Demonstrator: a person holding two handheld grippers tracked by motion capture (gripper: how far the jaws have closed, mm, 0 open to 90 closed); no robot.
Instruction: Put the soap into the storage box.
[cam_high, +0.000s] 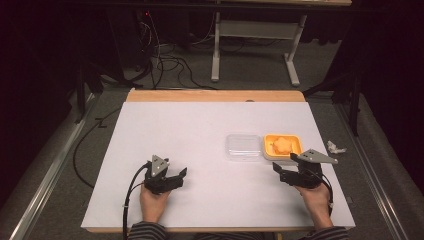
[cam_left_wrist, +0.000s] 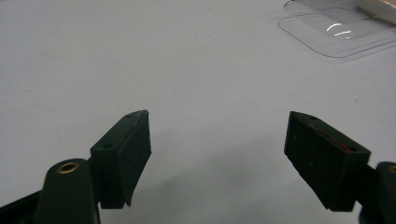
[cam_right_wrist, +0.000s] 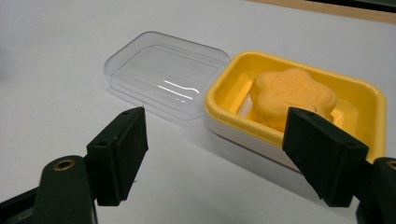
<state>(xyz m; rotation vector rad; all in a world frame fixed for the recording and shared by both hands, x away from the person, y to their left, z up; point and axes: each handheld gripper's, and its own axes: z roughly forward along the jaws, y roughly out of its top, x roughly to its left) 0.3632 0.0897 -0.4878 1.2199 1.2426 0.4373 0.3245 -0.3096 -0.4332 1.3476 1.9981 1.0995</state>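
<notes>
A yellow soap dish (cam_high: 294, 141) (cam_right_wrist: 364, 100) sits at the right of the white table, with an orange flower-shaped soap (cam_high: 281, 144) (cam_right_wrist: 292, 93) inside it. Its clear plastic lid (cam_high: 243, 146) (cam_right_wrist: 163, 74) (cam_left_wrist: 334, 32) lies flat just left of the dish. My right gripper (cam_high: 286, 169) (cam_right_wrist: 215, 156) hovers just in front of the dish, jaws wide apart with nothing between them. My left gripper (cam_high: 175, 176) (cam_left_wrist: 217, 158) rests low over bare table at the front left, jaws open and empty.
The white table top (cam_high: 190, 130) has a wooden strip (cam_high: 215, 95) along its far edge. A crumpled white scrap (cam_high: 335, 147) lies beyond the right edge. Cables (cam_high: 165, 60) and a desk frame (cam_high: 250, 45) stand on the floor behind.
</notes>
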